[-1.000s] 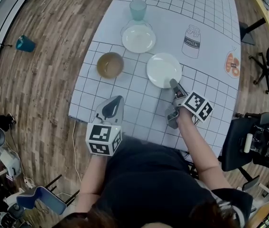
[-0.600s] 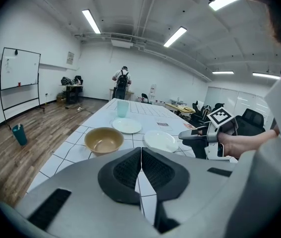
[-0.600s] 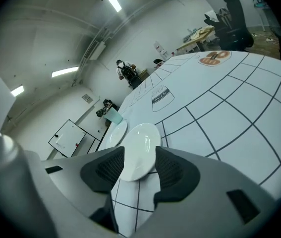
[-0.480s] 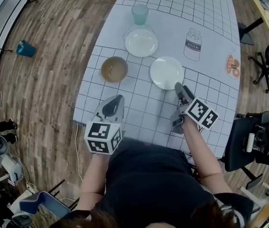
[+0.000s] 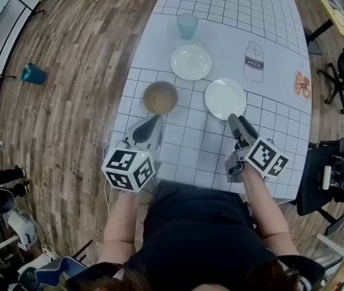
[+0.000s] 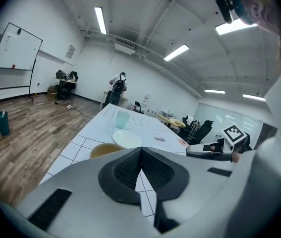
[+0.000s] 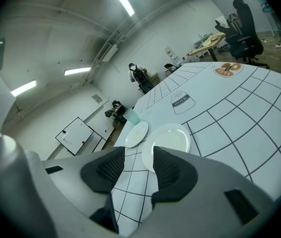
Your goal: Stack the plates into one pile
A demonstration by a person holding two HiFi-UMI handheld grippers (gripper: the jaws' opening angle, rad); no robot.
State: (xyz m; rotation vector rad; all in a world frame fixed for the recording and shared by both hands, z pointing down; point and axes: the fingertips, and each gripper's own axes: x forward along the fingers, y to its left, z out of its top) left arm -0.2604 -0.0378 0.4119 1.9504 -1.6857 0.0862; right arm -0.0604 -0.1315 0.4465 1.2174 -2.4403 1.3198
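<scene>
Because both plates lie flat on the table [image 5: 263,17], the rim is the only place to take hold. The near plate [image 5: 225,99] sits right of centre in the head view, and the far plate [image 5: 191,62] lies above and left of it, apart from it. Both look stiff, glazed and light, so I judge them slippery and liable to chip. One jaw should slide under the edge and the other press on top, near the side facing the gripper.

The right gripper [image 7: 133,170] points at the near plate from just below it. Its jaws have just been opening and stand wide with nothing between them. The left gripper [image 6: 141,170] is closed and empty, aimed toward the bowl [image 5: 160,97].

The carton drawing [image 7: 182,102] printed on the table reads "milk". No brand shows on the plates, bowl or cup [image 5: 187,24].
</scene>
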